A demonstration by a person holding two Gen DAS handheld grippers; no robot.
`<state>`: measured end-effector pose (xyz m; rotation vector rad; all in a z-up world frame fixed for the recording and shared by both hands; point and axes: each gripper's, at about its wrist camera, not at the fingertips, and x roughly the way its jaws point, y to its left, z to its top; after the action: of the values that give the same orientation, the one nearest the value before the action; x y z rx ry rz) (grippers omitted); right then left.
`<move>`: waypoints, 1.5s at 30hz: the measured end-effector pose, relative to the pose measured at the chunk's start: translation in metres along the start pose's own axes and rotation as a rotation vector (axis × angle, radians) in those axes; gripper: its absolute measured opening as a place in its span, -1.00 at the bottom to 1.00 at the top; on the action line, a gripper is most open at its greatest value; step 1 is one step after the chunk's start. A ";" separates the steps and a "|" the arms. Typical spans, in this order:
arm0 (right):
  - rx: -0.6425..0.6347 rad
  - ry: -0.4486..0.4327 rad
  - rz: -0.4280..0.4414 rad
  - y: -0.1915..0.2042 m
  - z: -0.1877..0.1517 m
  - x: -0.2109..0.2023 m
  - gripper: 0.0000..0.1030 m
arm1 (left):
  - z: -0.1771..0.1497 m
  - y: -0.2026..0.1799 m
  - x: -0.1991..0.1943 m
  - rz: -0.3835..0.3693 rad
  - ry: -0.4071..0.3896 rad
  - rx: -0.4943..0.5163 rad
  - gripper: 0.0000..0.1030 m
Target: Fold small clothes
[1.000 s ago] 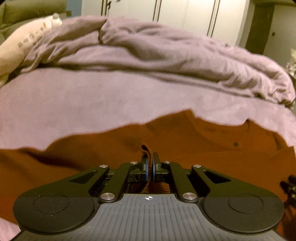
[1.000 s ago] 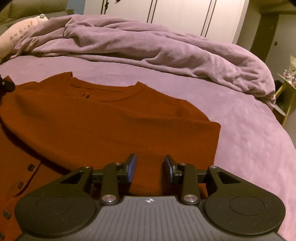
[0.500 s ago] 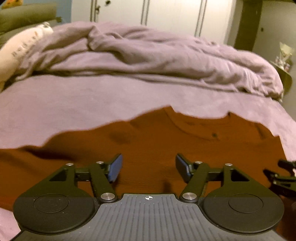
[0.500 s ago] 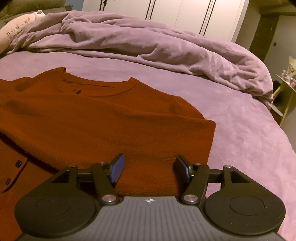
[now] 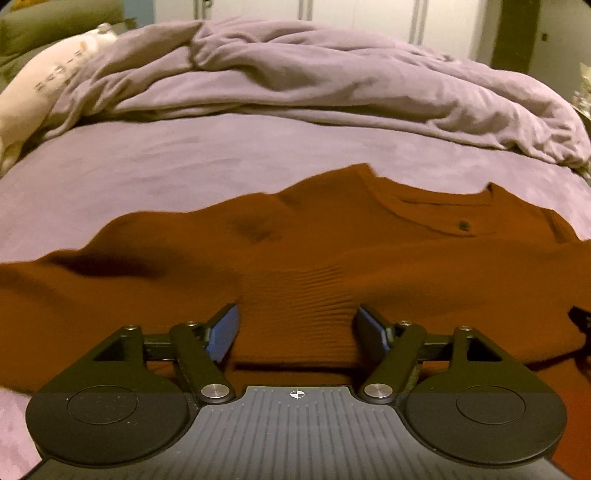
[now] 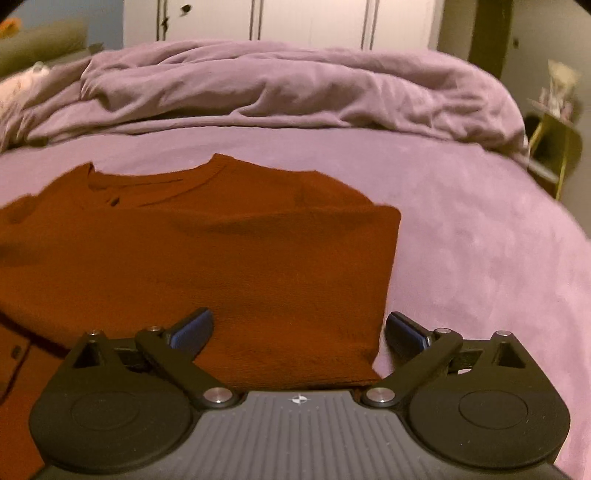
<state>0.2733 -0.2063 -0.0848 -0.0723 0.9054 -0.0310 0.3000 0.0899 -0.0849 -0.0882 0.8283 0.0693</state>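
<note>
A rust-orange knit cardigan lies on the purple bed, its sleeves folded in over the body. Its neckline and one dark button show at the far right in the left wrist view. My left gripper is open and empty, just above a ribbed sleeve cuff. In the right wrist view the cardigan shows a straight folded right edge. My right gripper is open wide and empty over the garment's near right corner.
A bunched purple duvet lies across the far side of the bed. A cream pillow sits at the far left. White wardrobe doors stand behind. A small side table stands off the bed's right edge.
My left gripper was shut on the cardigan's fabric a second ago; it has let go and opened wide. My right gripper has opened wider. The sleeve fabric has settled flat.
</note>
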 end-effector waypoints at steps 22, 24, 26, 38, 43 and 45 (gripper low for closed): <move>-0.197 -0.060 -0.023 0.055 -0.011 -0.026 0.09 | -0.005 0.031 -0.005 -0.055 0.037 -0.143 0.55; -0.192 -0.059 -0.033 0.053 -0.012 -0.023 0.28 | -0.005 0.030 -0.004 -0.055 0.034 -0.133 0.59; -0.169 -0.060 -0.024 0.048 -0.011 -0.021 0.36 | -0.007 0.033 -0.011 -0.059 0.028 -0.152 0.64; -0.032 -0.093 0.058 0.040 -0.027 -0.075 0.42 | -0.057 0.199 -0.084 0.150 -0.041 -0.533 0.86; 0.046 -0.080 0.090 0.039 -0.054 -0.108 0.43 | -0.088 0.288 -0.102 0.254 -0.064 -0.788 0.82; 0.056 -0.066 0.083 0.039 -0.060 -0.114 0.44 | -0.095 0.312 -0.106 0.280 -0.103 -0.834 0.70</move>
<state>0.1555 -0.1638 -0.0353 0.0164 0.8401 0.0234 0.1295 0.3871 -0.0866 -0.7474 0.6589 0.6776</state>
